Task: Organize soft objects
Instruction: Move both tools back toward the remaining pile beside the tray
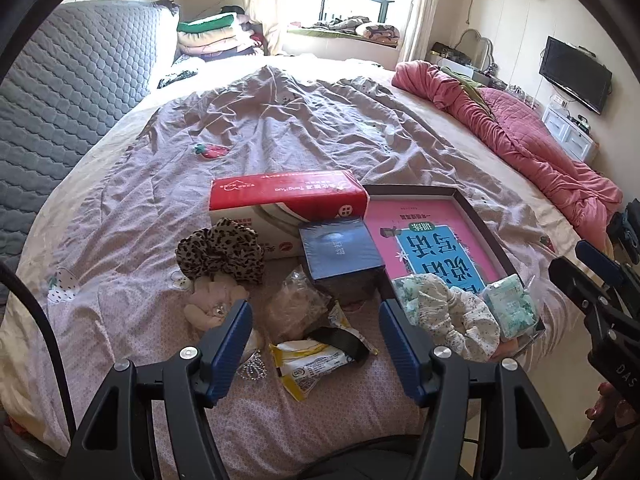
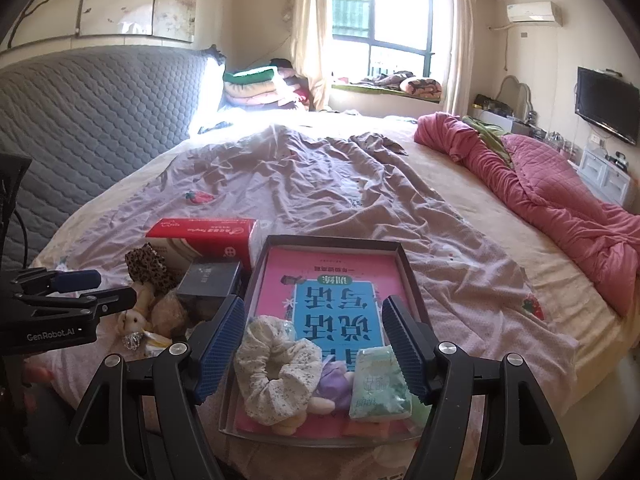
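A shallow dark tray (image 2: pixel 408 268) with a pink book (image 2: pixel 332 280) in it lies on the bed. In its near end are a white floral scrunchie (image 2: pixel 276 372), a purple plush (image 2: pixel 334 384) and a green tissue pack (image 2: pixel 380 384). My right gripper (image 2: pixel 314 354) is open and empty above them. Left of the tray lie a leopard scrunchie (image 1: pixel 220 252), a beige plush toy (image 1: pixel 212 300), a clear bag (image 1: pixel 298 304) and a yellow wrapper (image 1: pixel 308 360). My left gripper (image 1: pixel 316 350) is open and empty over the bag and wrapper. The tray also shows in the left wrist view (image 1: pixel 486 228).
A red tissue box (image 1: pixel 288 196) and a dark blue box (image 1: pixel 340 252) stand behind the loose items. A silver tiara (image 1: pixel 252 368) lies by the left finger. A pink quilt (image 2: pixel 560 200) is bunched at the right. A grey headboard (image 2: pixel 100 120) is at the left.
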A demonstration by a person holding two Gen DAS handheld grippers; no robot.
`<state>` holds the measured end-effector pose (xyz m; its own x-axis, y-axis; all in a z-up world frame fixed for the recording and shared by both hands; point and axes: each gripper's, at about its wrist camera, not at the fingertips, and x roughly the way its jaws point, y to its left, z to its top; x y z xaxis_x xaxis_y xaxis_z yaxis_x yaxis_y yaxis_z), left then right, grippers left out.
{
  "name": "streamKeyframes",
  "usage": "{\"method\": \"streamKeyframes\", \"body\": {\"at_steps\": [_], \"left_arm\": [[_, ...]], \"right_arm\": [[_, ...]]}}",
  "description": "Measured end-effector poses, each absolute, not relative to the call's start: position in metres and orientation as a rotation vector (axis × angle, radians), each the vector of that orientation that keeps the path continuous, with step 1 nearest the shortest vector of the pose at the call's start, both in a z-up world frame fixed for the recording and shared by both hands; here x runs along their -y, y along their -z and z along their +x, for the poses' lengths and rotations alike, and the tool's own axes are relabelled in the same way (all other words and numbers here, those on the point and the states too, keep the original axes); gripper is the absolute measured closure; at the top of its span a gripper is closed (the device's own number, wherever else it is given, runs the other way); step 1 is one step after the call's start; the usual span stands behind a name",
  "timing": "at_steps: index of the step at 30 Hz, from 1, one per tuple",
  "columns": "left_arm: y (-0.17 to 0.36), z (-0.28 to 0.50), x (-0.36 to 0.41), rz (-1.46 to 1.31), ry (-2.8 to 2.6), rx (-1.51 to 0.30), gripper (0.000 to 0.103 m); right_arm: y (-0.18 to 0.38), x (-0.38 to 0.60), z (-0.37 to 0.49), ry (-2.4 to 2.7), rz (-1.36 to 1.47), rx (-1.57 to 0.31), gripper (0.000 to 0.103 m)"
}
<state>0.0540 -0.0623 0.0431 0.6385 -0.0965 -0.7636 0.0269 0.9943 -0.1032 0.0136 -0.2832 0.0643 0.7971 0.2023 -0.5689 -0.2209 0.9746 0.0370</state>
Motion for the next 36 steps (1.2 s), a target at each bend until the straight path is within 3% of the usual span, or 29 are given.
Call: {"method": "streamKeyframes", "body": {"at_steps": [20, 36], "left_arm": [[-0.048, 0.031, -0.04, -0.215, -0.094, -0.862, 0.038], [-0.007, 0.033, -0.076, -0.313, -0.128, -0.917, 0.038]], "right_arm": [[-0.087, 0.241, 0.0, -0.315, -0.083, -0.571, 0.03], [-0.04, 0.169, 0.017, -0.524, 0.001, -0.73, 0.03]]}}
